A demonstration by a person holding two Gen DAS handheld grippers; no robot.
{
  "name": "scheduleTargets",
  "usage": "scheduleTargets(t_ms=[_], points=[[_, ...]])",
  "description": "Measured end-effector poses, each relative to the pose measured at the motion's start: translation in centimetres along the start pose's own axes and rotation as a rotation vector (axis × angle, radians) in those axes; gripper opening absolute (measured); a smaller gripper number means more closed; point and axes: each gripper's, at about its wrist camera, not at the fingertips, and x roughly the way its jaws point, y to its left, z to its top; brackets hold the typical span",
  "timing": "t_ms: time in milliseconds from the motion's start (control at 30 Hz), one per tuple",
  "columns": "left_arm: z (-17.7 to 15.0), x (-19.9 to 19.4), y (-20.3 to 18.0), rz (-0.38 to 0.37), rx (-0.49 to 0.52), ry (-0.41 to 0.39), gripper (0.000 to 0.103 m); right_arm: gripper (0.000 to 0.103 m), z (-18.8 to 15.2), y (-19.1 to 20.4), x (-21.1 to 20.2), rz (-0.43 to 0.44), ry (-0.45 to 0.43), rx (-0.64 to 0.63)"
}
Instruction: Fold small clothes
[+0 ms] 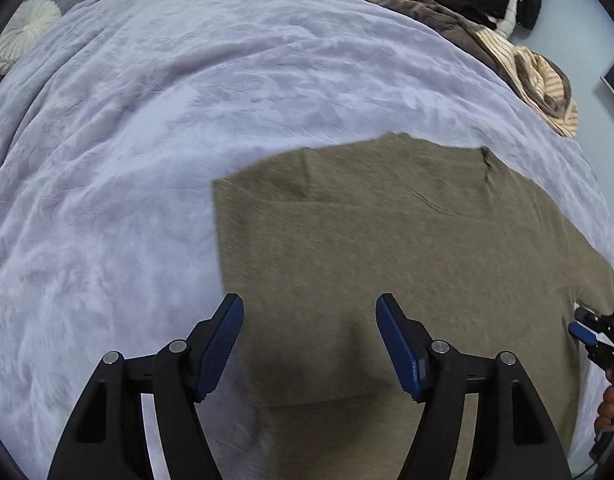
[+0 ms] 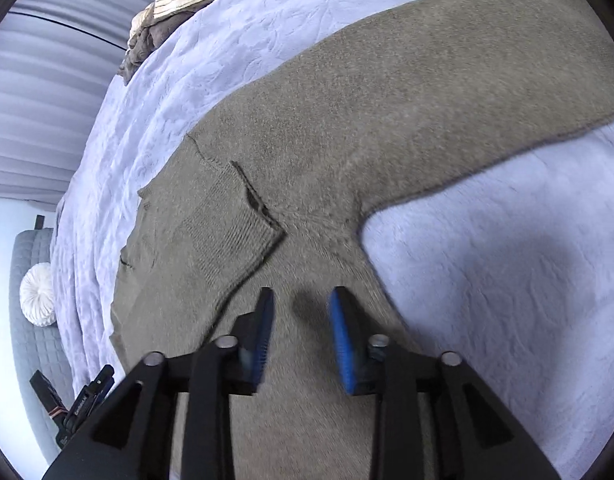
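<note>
Left gripper (image 1: 309,312) jaws wide, empty, over sweater (image 1: 407,264). Right gripper (image 2: 303,304) jaws partway apart, empty, above sweater near sleeve (image 2: 447,76). Sweater flat on lilac blanket (image 1: 147,120). Clothes pile (image 1: 507,48) at far edge.

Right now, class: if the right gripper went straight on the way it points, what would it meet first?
Most likely the olive-brown sweater. The right gripper points down at it with jaws apart and nothing between them, beside the folded-in cuff. How far above the knit it hangs is unclear.
</note>
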Motion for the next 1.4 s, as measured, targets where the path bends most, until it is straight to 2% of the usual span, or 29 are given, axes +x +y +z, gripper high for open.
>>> scheduleTargets(t_ms=[167,300,367,500,633,767,900,1033,1100,1167,1300,1400], points=[[-1.9,1.0,-7.2,-0.087,0.092,0.06,0.07,0.044,-1.1,-0.3,-0.4,0.013,0.028,-0.031],[-2.7,1.7,-12.0,-0.124,0.153,0.087,0.07,0.044,-1.3,-1.4,-1.3,0.04,0.036,-0.037],[-2.9,2.1,-14.2,-0.139,0.173,0.094,0.07,0.044,-0.9,-2.3,-2.2,0.046,0.017,-0.033],[-3.4,2.9,-17.9,-0.148,0.214,0.113,0.07,0.046,0.6,-4.9,-4.4,-0.002,-0.059,-0.003],[-3.6,3.7,-21.0,-0.152,0.252,0.126,0.07,0.046,2.8,-9.4,-6.9,-0.02,-0.146,0.116],[-3.2,4.2,-22.7,-0.174,0.245,0.132,0.07,0.046,4.8,-14.3,-9.6,-0.031,-0.267,0.258],[-2.8,4.6,-23.8,-0.18,0.236,0.131,0.07,0.046,5.7,-19.0,-11.8,0.046,-0.415,0.462],[-2.5,4.9,-24.4,-0.178,0.221,0.125,0.07,0.046,6.5,-21.0,-11.8,0.143,-0.442,0.571],[-2.4,4.9,-24.2,-0.181,0.208,0.12,0.07,0.043,7.1,-21.1,-11.4,0.207,-0.425,0.591],[-2.2,4.8,-23.9,-0.181,0.191,0.112,0.07,0.011,7.6,-20.2,-11.2,0.262,-0.415,0.578],[-2.0,4.3,-22.2,-0.173,0.152,0.095,0.07,0.009,9.2,-15.2,-11.3,0.308,-0.395,0.399],[-1.7,3.8,-20.3,-0.16,0.113,0.073,0.07,0.01,10.3,-9.3,-10.8,0.341,-0.358,0.217]])
